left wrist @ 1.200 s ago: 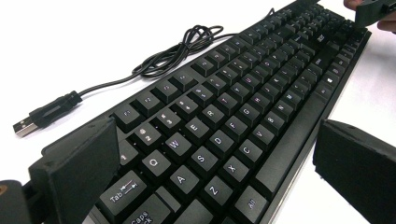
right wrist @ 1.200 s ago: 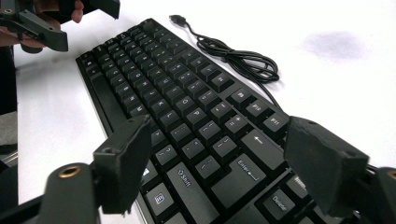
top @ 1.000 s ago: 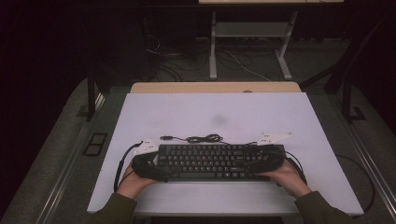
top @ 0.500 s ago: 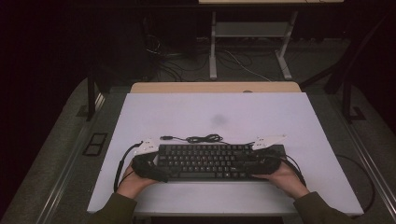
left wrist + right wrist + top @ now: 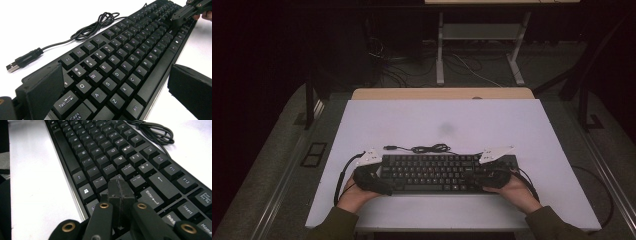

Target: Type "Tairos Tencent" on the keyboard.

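Observation:
A black keyboard (image 5: pixel 432 172) lies near the front edge of the white table, its cable (image 5: pixel 422 148) coiled behind it and ending in a USB plug (image 5: pixel 12 67). My left gripper (image 5: pixel 383 175) is open and straddles the keyboard's left end (image 5: pixel 112 67). One jaw stands at the far edge and the other just off the near edge. My right gripper (image 5: pixel 476 175) has just been closing and is now shut with nothing between its jaws. In the right gripper view its closed tips (image 5: pixel 121 186) hover over the keys (image 5: pixel 112 152) beside Enter. The left gripper view shows it far off (image 5: pixel 180 15).
The white table top (image 5: pixel 437 120) stretches behind the keyboard, with a wooden strip (image 5: pixel 442 93) along its far edge. Beyond stand a desk frame (image 5: pixel 477 45) and loose floor cables (image 5: pixel 472 67). A hand holds each gripper from the front edge.
The right gripper's grey plate has shifted slightly left and toward me over the keyboard's right end. The left gripper and the keyboard have stayed put.

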Demonstrator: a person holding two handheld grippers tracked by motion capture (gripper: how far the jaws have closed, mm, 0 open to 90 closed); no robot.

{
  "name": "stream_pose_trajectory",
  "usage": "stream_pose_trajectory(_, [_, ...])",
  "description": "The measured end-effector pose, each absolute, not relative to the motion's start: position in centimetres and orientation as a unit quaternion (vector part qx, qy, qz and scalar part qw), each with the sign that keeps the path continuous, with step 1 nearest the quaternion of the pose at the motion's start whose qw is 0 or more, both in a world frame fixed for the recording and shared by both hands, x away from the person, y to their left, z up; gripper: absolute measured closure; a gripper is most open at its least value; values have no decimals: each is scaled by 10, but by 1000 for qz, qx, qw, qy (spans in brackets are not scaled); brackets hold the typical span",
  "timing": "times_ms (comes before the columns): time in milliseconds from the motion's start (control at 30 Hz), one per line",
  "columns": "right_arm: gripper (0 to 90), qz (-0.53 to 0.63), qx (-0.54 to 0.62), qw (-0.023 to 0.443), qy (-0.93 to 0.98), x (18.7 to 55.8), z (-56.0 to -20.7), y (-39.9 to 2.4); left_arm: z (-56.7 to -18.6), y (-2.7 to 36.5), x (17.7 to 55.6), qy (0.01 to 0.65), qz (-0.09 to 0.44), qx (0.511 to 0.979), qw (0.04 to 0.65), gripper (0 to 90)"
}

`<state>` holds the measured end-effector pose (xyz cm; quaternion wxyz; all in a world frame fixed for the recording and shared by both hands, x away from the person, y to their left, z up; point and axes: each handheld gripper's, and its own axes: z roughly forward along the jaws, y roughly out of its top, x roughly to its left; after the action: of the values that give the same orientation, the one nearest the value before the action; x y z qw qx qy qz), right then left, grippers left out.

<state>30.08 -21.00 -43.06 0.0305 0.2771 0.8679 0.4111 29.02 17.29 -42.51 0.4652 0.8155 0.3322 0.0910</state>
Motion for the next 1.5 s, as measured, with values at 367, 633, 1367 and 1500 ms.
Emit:
stream_pose_trajectory(367, [892,395,268,33,878,300,-434,-207,-425,172,291,331,91,815,466,0])
stream_pose_trajectory(633, [892,389,265,34,881,300,-436,-206,-424,167,293,329,87,815,469,0])
stream_pose_trajectory(1367, [892,390,265,33,881,300,-437,-206,-423,153,306,338,75,808,477,141])
stream_pose_trajectory(1500, [892,390,265,34,881,300,-437,-206,-424,149,309,336,71,811,474,194])
